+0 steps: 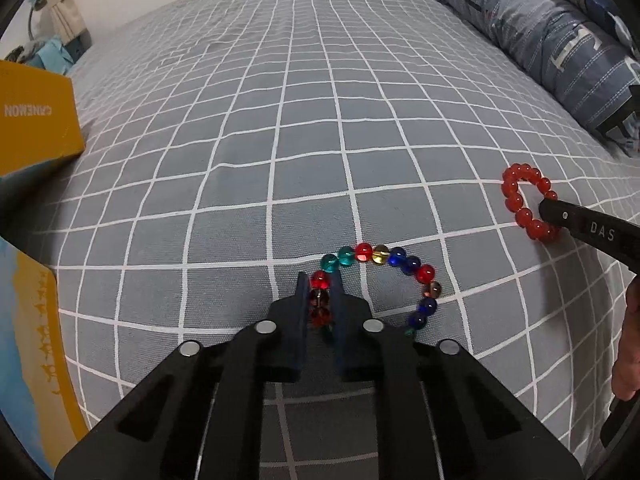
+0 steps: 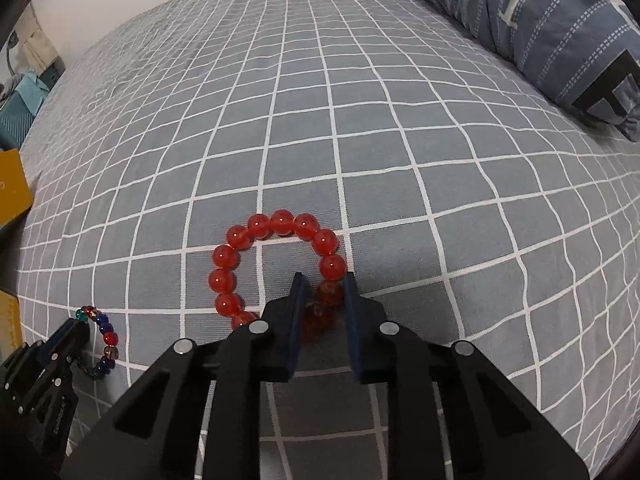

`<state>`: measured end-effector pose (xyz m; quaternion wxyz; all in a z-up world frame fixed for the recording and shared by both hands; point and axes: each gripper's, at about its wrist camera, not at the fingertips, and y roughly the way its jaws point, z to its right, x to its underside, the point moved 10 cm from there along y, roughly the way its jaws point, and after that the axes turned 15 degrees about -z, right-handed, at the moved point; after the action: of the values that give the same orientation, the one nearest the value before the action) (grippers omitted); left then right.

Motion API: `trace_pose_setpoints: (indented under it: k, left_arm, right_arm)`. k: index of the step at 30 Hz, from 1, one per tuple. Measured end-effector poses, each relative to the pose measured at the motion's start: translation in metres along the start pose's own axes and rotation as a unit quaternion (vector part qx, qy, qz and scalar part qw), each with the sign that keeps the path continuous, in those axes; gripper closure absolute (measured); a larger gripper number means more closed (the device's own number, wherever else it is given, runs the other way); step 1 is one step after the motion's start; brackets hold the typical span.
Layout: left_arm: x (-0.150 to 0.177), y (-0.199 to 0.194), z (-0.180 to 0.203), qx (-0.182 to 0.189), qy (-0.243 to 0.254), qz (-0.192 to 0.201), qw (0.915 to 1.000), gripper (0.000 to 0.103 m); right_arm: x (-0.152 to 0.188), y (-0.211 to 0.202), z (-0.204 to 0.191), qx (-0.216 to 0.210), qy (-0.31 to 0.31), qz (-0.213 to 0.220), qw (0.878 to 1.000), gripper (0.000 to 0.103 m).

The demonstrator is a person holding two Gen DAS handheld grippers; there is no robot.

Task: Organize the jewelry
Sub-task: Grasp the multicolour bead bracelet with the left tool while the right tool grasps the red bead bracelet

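Grey bedding with a white grid (image 1: 280, 140) covers the whole working surface, soft enough that beads settle into it rather than roll. At the far left edge a yellow box (image 1: 36, 120) sits on the bed, probably where the jewelry is meant to end up, though its opening is not visible.

Moving rightward, the left gripper (image 1: 320, 292) has its two fingers drawn close around one side of the multicolored bead bracelet (image 1: 384, 258), with red and dark beads caught between them. The rest of the loop lies flat on the cover, curling to the right. Pinching a single side of the string seems sensible: the beads are round and slippery, so the fingers trap them from both sides.

Further right, the red bead bracelet (image 2: 276, 222) lies near the folded blue quilt (image 2: 560, 20). The right gripper (image 2: 324, 284) straddles the near right part of that ring, its fingers narrowed onto a couple of beads, with the rest of the ring resting on the cover.

Each tool takes its own bracelet, well apart, likely so the two strands never tangle when lifted.
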<state>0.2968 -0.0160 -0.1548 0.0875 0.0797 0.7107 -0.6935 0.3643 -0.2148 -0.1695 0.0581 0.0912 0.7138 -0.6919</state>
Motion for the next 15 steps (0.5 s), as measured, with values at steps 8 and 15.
trace_pose_setpoints:
  k: [8,15]
  left_arm:
    - [-0.001,-0.006,-0.001,0.016,-0.002,0.004,0.9999,0.094]
    - [0.0,-0.022,-0.002,0.024,0.001,0.017,0.9996,0.094]
  right_arm:
    - [0.003,-0.007,0.0,-0.004,0.004,0.009,1.0,0.09]
    - [0.006,-0.019,-0.002,-0.012,0.002,0.022,1.0,0.09]
